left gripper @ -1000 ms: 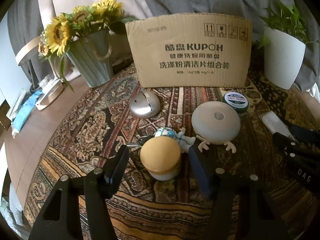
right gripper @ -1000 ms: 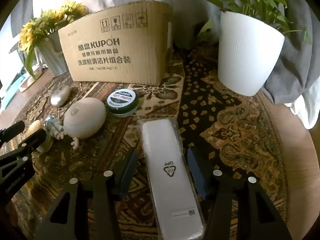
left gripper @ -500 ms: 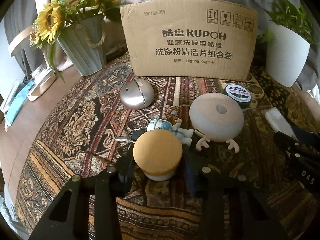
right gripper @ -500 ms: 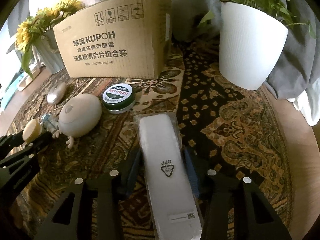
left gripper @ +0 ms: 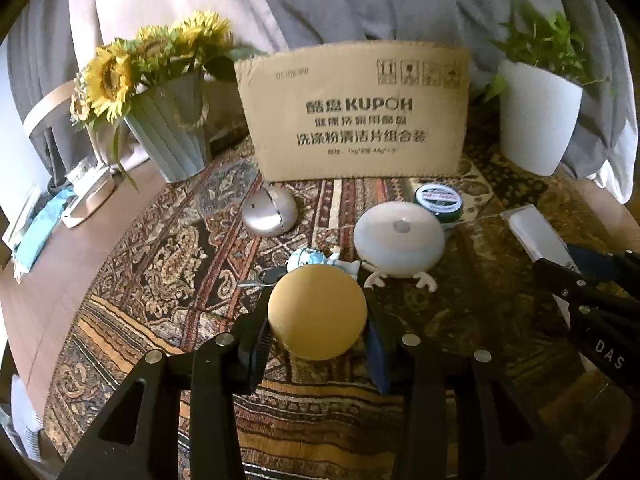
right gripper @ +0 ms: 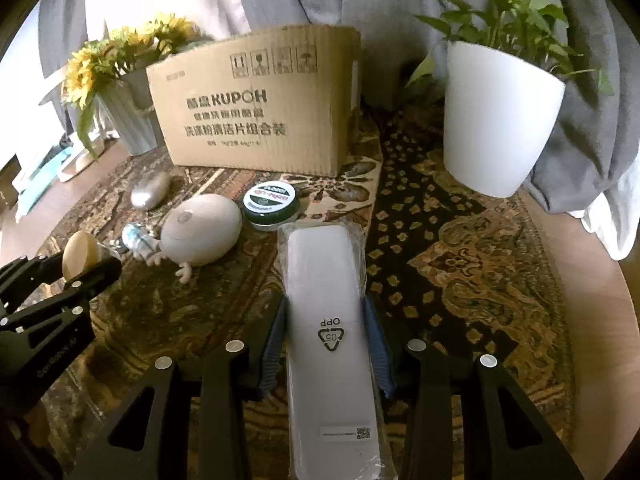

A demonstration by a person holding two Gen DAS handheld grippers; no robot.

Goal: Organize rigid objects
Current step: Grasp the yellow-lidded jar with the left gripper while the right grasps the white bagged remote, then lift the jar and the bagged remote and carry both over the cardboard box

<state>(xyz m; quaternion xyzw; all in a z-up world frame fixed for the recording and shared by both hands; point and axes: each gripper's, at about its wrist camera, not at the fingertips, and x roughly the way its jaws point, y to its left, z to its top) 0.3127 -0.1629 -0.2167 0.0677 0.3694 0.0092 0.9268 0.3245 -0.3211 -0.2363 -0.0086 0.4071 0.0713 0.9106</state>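
My left gripper (left gripper: 317, 332) is shut on a round tan-topped jar (left gripper: 317, 312) and holds it above the patterned cloth; it also shows in the right wrist view (right gripper: 78, 254). My right gripper (right gripper: 326, 344) is shut on a long white plastic-wrapped bar (right gripper: 330, 336), lifted off the cloth. A cardboard box (left gripper: 352, 112) stands at the back. On the cloth lie a cream dome toy with feet (left gripper: 399, 240), a small astronaut figure (left gripper: 308, 258), a silver oval shell (left gripper: 270, 212) and a green tin (left gripper: 439, 199).
A sunflower vase (left gripper: 168, 136) stands back left and a white plant pot (left gripper: 538, 120) back right. Grey curtains hang behind. The round table's wooden edge (right gripper: 592, 304) shows beyond the cloth at right. Small items lie on the wood at far left (left gripper: 80, 200).
Both grippers closed from open onto their objects. The left one has lifted the tan jar and the right one the white bar; both views have risen.
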